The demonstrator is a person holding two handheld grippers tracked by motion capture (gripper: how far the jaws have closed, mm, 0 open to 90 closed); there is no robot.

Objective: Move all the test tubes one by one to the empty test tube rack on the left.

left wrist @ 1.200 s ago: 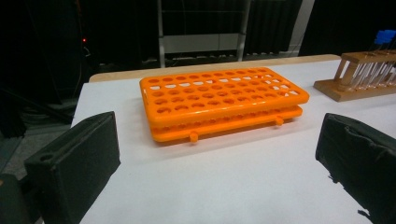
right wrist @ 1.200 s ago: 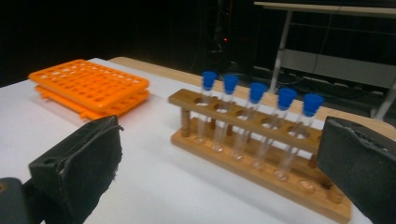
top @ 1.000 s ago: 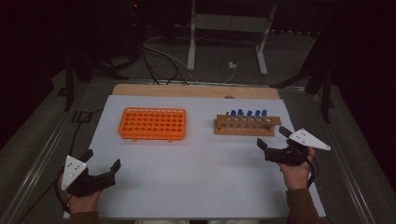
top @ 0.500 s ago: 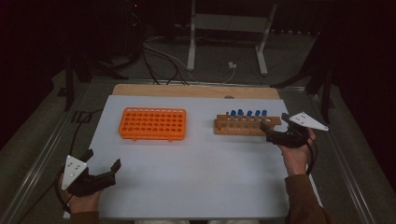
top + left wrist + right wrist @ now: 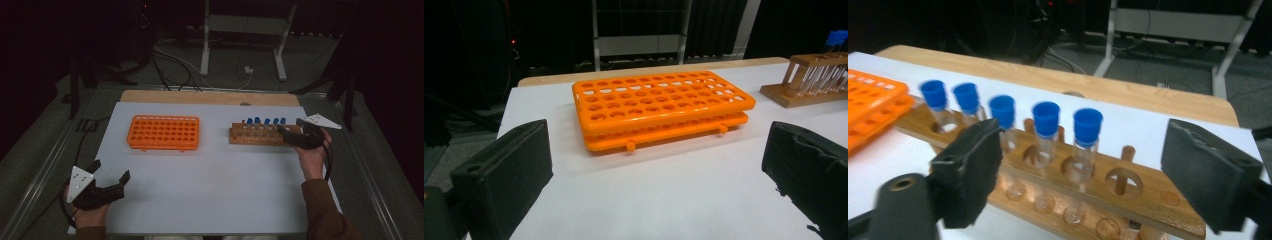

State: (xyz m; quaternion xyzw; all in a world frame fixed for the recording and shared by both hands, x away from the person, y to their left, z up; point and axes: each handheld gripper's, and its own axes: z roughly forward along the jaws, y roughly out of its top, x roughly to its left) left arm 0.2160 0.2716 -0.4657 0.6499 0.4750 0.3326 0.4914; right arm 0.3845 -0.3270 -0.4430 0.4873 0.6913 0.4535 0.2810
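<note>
The right gripper (image 5: 289, 134) sits at the wooden rack's (image 5: 260, 135) right end, jaws just closing yet apparently gripping nothing, five blue-capped tubes (image 5: 1087, 142) standing between them. The left gripper (image 5: 107, 175) rests released, near-left of the orange rack (image 5: 163, 132)

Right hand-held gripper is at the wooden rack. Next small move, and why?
Probably ease forward onto the end blue-capped tube. The right hand-held gripper has just been closing, with its pads still clear of the glass, and that tube stands between them in the wooden rack.
</note>
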